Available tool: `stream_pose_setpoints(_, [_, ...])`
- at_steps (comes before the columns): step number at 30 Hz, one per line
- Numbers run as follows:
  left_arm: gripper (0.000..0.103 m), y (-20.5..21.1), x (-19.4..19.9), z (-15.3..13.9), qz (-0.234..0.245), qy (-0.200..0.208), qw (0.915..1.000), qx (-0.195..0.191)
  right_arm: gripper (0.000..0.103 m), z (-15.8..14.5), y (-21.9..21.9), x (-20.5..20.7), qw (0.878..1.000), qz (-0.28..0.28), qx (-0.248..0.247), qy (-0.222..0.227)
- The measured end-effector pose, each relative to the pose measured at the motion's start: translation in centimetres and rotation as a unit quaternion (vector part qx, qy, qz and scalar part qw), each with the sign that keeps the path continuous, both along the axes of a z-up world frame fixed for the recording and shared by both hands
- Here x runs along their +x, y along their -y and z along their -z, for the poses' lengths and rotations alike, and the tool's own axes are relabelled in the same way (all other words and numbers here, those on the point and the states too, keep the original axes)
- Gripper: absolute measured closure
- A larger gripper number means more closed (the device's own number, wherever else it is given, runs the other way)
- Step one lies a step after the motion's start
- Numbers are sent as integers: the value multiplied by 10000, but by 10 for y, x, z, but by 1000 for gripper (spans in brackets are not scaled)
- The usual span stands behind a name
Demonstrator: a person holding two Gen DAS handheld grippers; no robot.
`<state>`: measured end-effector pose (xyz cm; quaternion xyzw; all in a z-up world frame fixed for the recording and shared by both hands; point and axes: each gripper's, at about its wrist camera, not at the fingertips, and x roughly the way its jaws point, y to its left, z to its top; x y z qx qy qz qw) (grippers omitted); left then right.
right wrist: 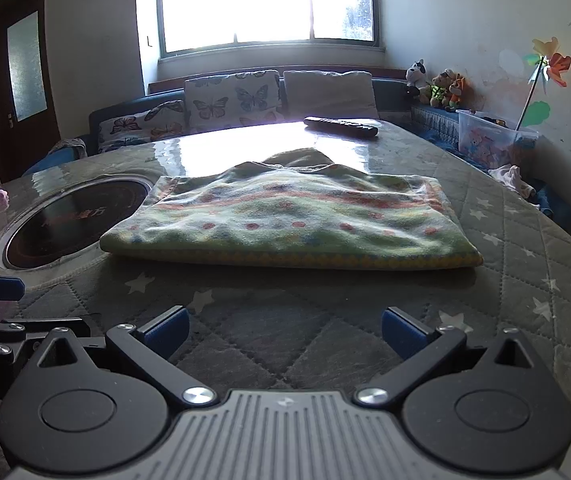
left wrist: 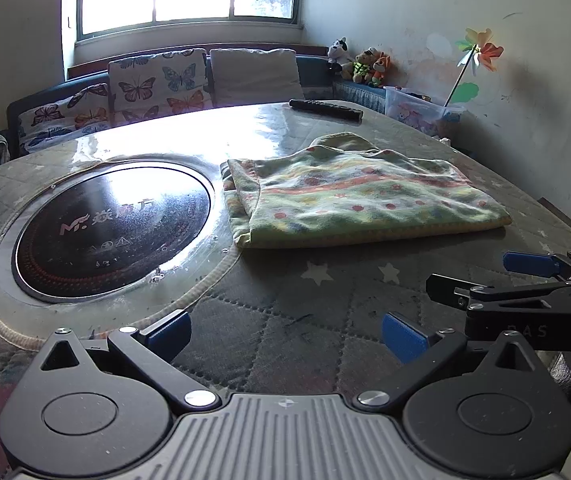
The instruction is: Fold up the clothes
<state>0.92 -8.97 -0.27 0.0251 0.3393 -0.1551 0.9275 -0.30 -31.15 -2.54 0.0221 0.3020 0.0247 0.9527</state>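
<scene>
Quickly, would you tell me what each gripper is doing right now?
Left gripper: open, holding nothing.
Right gripper: open, holding nothing.

Garment (right wrist: pixel 289 220): soft fleecy cloth, matt and napped. Table cover (right wrist: pixel 525 240): quilted stitched fabric, matt, under a clear glossy sheet that glared by the window. Inset cooktop (left wrist: pixel 113 220): smooth black glass, glossy, ringed in brushed metal. Left gripper (left wrist: pixel 285 338): matt black plastic, ribbed grey body, shiny metal pivots, blue pads (left wrist: pixel 403 338).
</scene>
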Motion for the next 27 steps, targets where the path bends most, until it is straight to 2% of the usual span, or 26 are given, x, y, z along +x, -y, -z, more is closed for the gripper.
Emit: stream_pose_setpoints(27, [0, 3, -1, 0, 30, -8, 10000, -42, 0, 3, -2, 1, 10000, -29, 2, -89])
